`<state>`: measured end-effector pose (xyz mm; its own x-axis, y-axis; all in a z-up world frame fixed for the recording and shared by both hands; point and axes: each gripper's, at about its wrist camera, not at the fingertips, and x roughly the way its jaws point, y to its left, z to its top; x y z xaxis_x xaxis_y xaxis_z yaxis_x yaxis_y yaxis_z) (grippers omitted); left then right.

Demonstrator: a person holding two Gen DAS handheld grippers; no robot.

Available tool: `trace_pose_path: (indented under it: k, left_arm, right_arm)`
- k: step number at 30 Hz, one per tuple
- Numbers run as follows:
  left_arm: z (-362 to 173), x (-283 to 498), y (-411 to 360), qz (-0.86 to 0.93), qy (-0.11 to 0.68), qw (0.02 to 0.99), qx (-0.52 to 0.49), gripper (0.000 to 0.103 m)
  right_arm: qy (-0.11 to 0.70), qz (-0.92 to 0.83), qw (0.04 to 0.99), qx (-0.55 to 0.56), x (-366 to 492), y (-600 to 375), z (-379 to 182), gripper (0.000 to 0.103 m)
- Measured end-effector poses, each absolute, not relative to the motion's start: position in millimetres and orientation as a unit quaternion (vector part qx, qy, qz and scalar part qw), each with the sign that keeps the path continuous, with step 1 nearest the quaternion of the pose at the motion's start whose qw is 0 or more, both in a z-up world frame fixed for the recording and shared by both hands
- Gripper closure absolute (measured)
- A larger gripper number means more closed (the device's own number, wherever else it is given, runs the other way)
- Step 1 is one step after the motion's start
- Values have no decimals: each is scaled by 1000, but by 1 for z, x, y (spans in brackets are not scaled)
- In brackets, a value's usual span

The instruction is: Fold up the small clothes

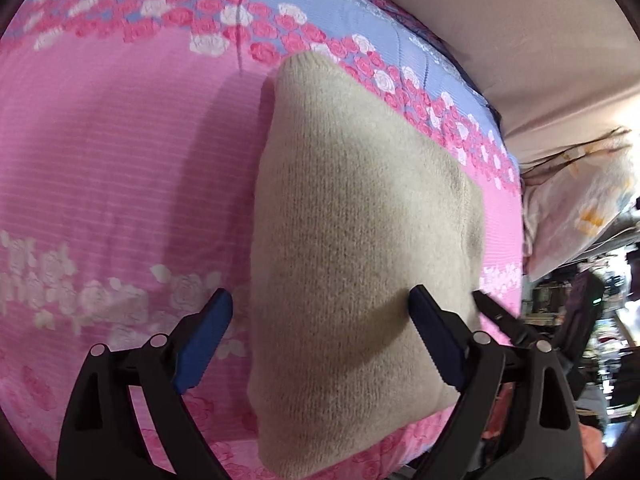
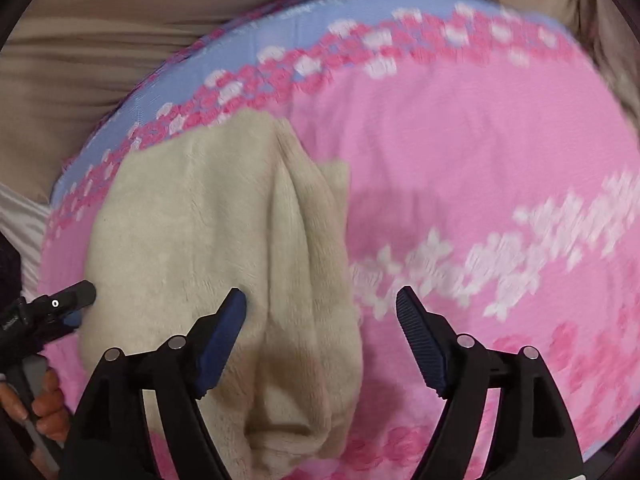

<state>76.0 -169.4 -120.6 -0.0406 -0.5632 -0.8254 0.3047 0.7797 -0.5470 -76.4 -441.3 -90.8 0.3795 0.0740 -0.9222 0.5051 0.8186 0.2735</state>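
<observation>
Pink-and-blue floral bedsheet (image 1: 120,168), beige wall (image 1: 500,40) far side. Folded beige knit garment (image 1: 352,248) lies flat on it. Left gripper (image 1: 320,308) and right gripper (image 2: 320,304) both released, jaws spread.

pink floral bedsheet (image 1: 120,168) | tan cushion (image 1: 500,32) | pillow (image 1: 580,200)

Bedroom: floral bedsheet (image 1: 120,168), pillow (image 1: 580,208), clutter.

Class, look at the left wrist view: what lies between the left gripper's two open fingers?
In the left wrist view, the beige knit garment and some pink floral bedspread lie between the left gripper fingers.
</observation>
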Motion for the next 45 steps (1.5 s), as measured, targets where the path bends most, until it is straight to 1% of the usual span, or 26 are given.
trace_pose_path:
  k: [3,4,5,6,8,9,10,11,14,15,16,17,19,21,23,24,25,27,28,29,30,32,35,39,45]
  left_arm:
    - [-144,78,-173,-332,668,653,-132,13]
    - [-155,79,-176,-327,679,643,-134,12]
    - [-158,79,-176,-328,679,642,-138,11]
    - [-154,77,-178,-335,666,652,-140,15]
    - [-145,74,-190,-335,662,661,-109,32]
    - [-135,71,-195,-340,656,666,-101,36]
    - [-125,68,-199,-349,649,668,-100,41]
    - [-112,65,-204,-362,640,671,-98,41]
    - [-89,55,-220,-398,625,663,-108,40]
    - [-89,53,-227,-406,625,658,-109,39]
    - [-93,52,-234,-409,626,655,-107,33]
    - [-101,48,-240,-404,631,655,-101,29]
    - [-123,44,-248,-369,650,659,-85,26]
    - [-136,43,-245,-352,658,659,-90,19]
    - [-140,44,-243,-340,657,666,-95,11]
    - [-141,44,-241,-339,656,668,-93,10]
    - [-143,44,-243,-337,657,668,-89,9]
    - [-147,46,-249,-337,661,665,-87,9]
    - [-148,46,-253,-338,663,663,-85,10]
    - [-150,44,-255,-338,663,663,-81,13]
    - [-149,44,-260,-341,663,661,-79,18]
    - [-142,43,-266,-343,661,665,-63,37]
    - [-122,40,-270,-348,653,672,-43,53]
    - [-83,36,-269,-359,634,684,-31,56]
    - [-1,33,-245,-385,573,724,-10,56]
  right_arm:
    - [531,-104,762,356,-79,-450,-113,27]
    - [525,-93,758,376,-77,-452,-119,29]
    - [522,-84,752,394,-75,-454,-124,46]
    - [519,-69,747,409,-73,-453,-128,61]
    - [511,-65,760,396,-69,-451,-116,72]
    - [506,-62,767,389,-69,-450,-106,77]
    - [495,-57,776,386,-72,-450,-94,78]
    - [479,-55,789,381,-78,-451,-78,80]
    - [457,-78,808,363,-96,-463,-49,80]
    - [453,-89,811,359,-105,-472,-45,77]
    - [457,-98,811,351,-109,-478,-46,73]
    - [466,-110,807,345,-113,-485,-53,65]
    - [488,-129,788,351,-121,-499,-76,64]
    - [497,-121,769,383,-125,-506,-97,51]
    - [481,-120,770,402,-128,-506,-105,45]
    - [478,-116,771,405,-129,-505,-107,40]
    - [476,-112,770,410,-128,-504,-110,38]
    - [480,-109,762,420,-125,-504,-121,37]
    - [480,-104,760,426,-123,-504,-126,37]
    - [479,-102,756,435,-122,-504,-129,40]
    - [473,-99,752,449,-123,-506,-131,56]
    - [466,-93,757,448,-122,-505,-124,66]
    - [463,-103,780,409,-122,-494,-94,72]
    - [434,-104,808,384,-124,-477,-47,77]
    - [382,-88,855,339,-120,-445,35,77]
